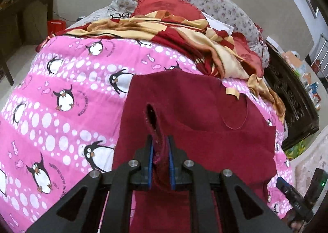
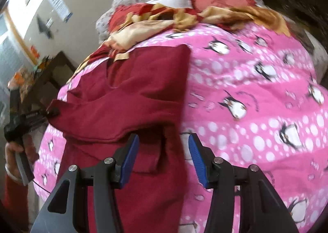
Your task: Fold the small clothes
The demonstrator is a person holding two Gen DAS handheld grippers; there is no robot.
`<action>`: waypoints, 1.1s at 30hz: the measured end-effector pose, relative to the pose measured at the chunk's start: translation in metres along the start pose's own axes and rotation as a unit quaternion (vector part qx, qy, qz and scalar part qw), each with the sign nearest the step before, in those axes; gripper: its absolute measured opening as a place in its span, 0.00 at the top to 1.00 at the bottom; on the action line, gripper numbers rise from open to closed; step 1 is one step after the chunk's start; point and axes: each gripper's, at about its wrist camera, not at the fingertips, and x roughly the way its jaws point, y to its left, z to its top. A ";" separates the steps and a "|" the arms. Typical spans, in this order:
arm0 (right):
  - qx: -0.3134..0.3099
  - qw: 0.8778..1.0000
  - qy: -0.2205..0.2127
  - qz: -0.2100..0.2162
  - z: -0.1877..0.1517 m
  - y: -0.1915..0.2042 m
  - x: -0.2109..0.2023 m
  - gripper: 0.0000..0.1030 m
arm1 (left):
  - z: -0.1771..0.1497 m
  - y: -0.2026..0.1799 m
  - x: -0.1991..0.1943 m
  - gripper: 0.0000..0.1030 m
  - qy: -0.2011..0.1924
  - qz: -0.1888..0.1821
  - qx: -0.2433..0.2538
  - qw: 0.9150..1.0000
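One fold looks begun: the left tongs (image 1: 161, 150) are clamped on a bunched edge of the maroon garment (image 1: 205, 114), while the right tongs (image 2: 164, 150) stand apart above its near edge; it lies partly doubled on the pink penguin bedspread (image 1: 61, 81), further folds remaining.

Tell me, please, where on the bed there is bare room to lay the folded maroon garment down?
The open stretch of pink penguin sheet beside the maroon garment, on its side away from the left gripper, lies free. It is crowded further up the bed, where the red-and-gold blanket is heaped against the red frilled pillow, with eyeglasses nearby.
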 end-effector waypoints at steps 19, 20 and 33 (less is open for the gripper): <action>0.281 0.946 -0.001 0.163 0.006 -0.050 0.051 0.42 | -0.004 -0.008 0.003 0.88 0.005 0.016 0.013 1.000; 0.292 0.942 -0.018 0.161 0.004 -0.054 0.045 0.54 | -0.006 -0.008 0.005 0.88 0.007 0.018 0.016 1.000; 0.248 0.967 -0.058 0.024 -0.022 -0.075 -0.016 0.63 | -0.030 0.002 0.030 0.77 0.028 0.048 0.037 0.998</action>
